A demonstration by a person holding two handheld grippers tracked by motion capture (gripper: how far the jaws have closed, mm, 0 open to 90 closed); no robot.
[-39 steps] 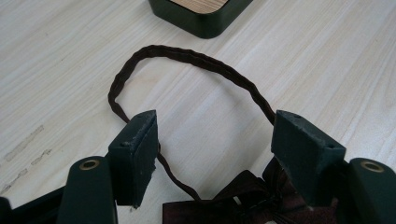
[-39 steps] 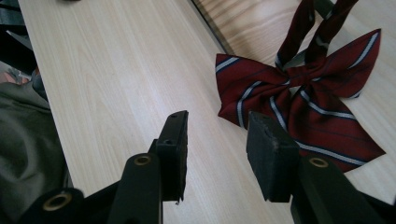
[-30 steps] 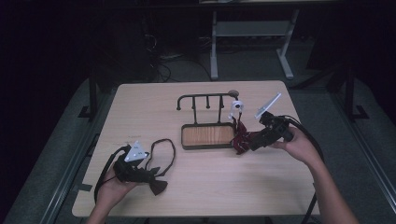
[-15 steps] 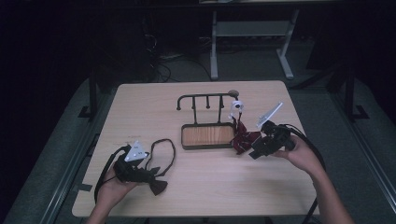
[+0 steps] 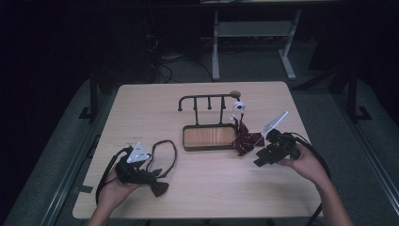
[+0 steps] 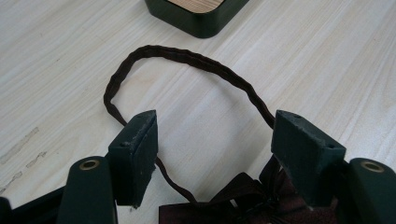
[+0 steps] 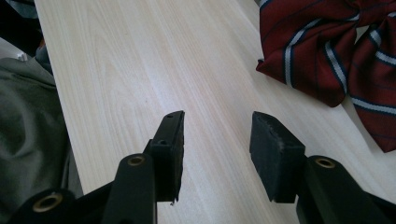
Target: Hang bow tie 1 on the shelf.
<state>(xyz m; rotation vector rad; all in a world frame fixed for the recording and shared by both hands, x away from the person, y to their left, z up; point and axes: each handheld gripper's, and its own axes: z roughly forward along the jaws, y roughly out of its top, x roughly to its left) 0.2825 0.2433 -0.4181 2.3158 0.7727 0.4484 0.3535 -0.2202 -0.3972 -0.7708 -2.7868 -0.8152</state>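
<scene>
Table (image 5: 141,108): light wood top, rounded corners, standing on a dark floor.

Rack (image 5: 207,100): black metal bar with short hooks, upright near the middle of the table toward the far edge. Its base is a tray (image 5: 209,137) with a dark rim and wood floor, lying just in front of the bar. One corner of the tray appears at the top of the left gripper view.

Small white figure (image 5: 238,108): at the right end of the rack, touching or just beside it; which one cannot be told.

Red striped bow (image 5: 246,140): dark red cloth with pale stripes, lying flat just right of the tray's right end, near the table's right edge.

Dark bow (image 5: 159,187): brown, lying near the front left corner of the table. Its thin strap (image 6: 187,58) loops out on the wood toward the tray.

Left gripper (image 6: 212,149): held low in the left hand (image 5: 113,188) near the front left corner, jaws spread wide, one on each side of the strap loop, with the dark bow's knot just below them. Nothing is clamped.

Right gripper (image 7: 217,140): held in the right hand (image 5: 306,162) near the right edge, pointing toward the red striped bow. Jaws apart over bare wood, with the bow lying just ahead and to one side, untouched.
</scene>
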